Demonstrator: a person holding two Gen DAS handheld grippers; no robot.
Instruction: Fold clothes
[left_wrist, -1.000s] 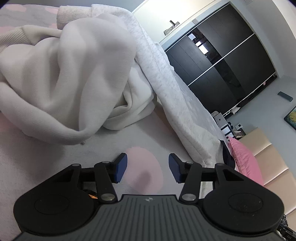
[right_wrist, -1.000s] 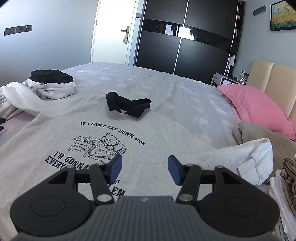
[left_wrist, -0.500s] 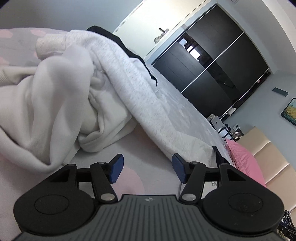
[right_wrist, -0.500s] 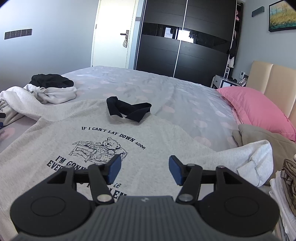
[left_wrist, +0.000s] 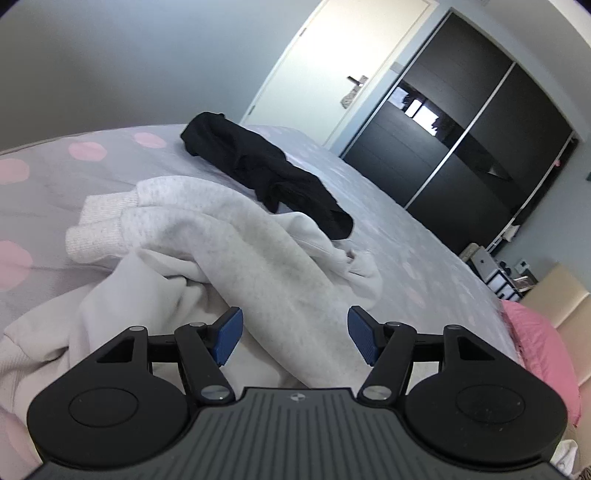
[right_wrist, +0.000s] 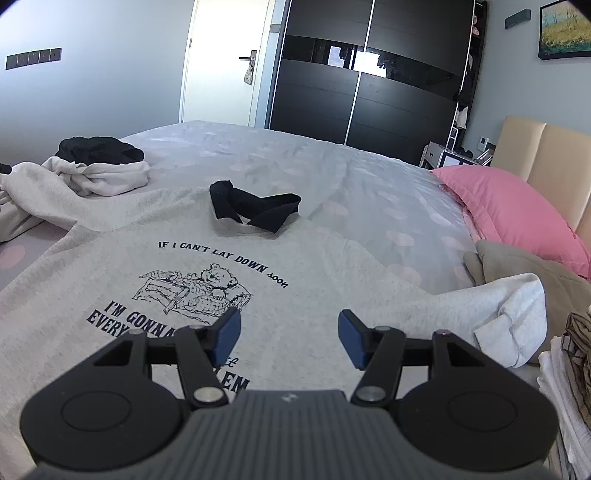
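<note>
On the bed, the soft, floppy sweatshirt looks easiest grabbed by its sleeve; both the left gripper and the right gripper have fingers spread wide.

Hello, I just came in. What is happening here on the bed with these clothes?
A person holding a gripper in each hand is folding laundry. A grey sweatshirt with a bear print lies spread flat on the bed. The right gripper hovers open over its chest. The left gripper is open above the sweatshirt's left sleeve, which lies across a white garment. Neither gripper holds anything, and no fold is made yet.
</note>
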